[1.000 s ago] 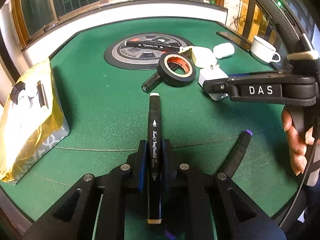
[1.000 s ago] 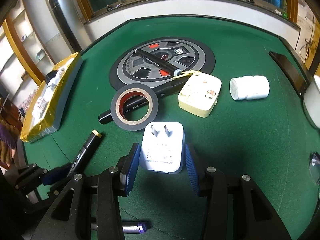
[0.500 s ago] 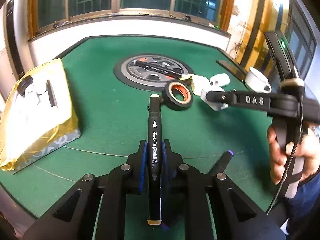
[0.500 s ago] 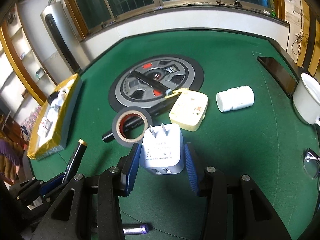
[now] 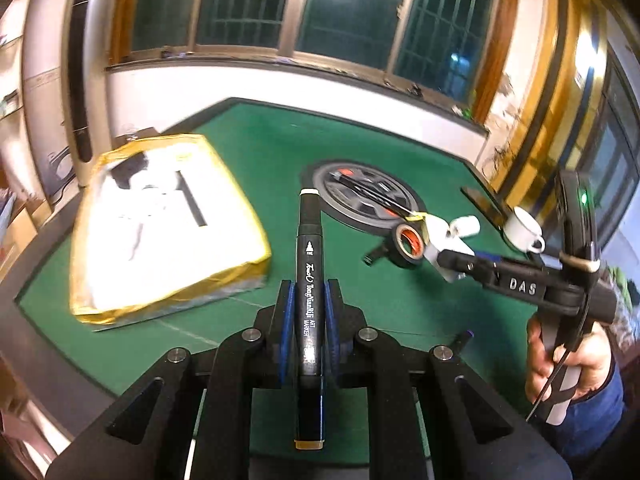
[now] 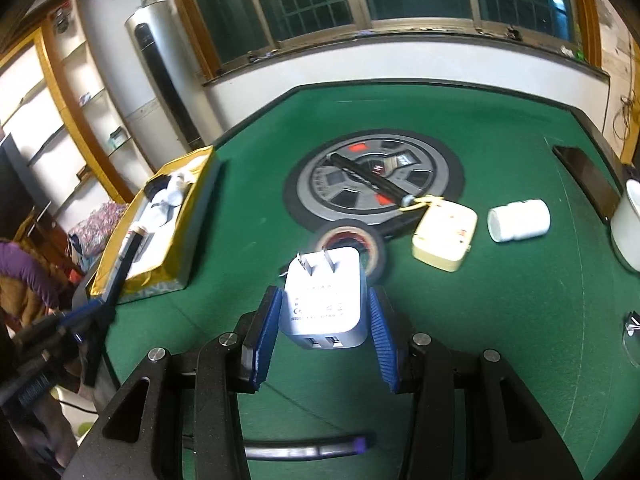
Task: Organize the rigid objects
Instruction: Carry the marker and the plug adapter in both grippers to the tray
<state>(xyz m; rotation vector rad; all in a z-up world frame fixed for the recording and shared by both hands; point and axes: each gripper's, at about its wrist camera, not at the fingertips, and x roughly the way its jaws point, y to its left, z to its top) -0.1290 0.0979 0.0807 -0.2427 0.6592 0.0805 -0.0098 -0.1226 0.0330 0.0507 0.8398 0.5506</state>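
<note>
Item one: left gripper [image 5: 307,300], jaws clamped on a black art marker [image 5: 309,280] with white lettering, the marker lying along the line of the fingers, pale cap forward, tan cap at the near end, carried above the green felt table [image 5: 360,152]. Item two: right gripper [image 6: 322,322], blue ribbed pads pressed against the sides of a white two-prong charger plug [image 6: 324,300], prongs pointing away, two ports facing the camera, held clear of the felt. Item three: gold-edged open box [image 5: 160,232] with a white interior, at the table's left side, holding a dark marker and several pale items too blurred to name. Item four: round grey and black centre panel [image 6: 374,178] with red marks, a black marker [image 6: 372,178] lying across it. Item five: roll of black tape [image 6: 360,240], just beyond the plug, partly hidden by it. Item six: cream rectangular case [image 6: 446,236] beside the tape. Item seven: white bottle [image 6: 518,220] lying on its side, right of the case. Item eight: white cup [image 5: 524,228] near the table's right edge. Item nine: purple-tipped marker [image 6: 312,448] on the felt beneath the right gripper. A person's hand [image 5: 560,360] gripped the right handle.
</note>
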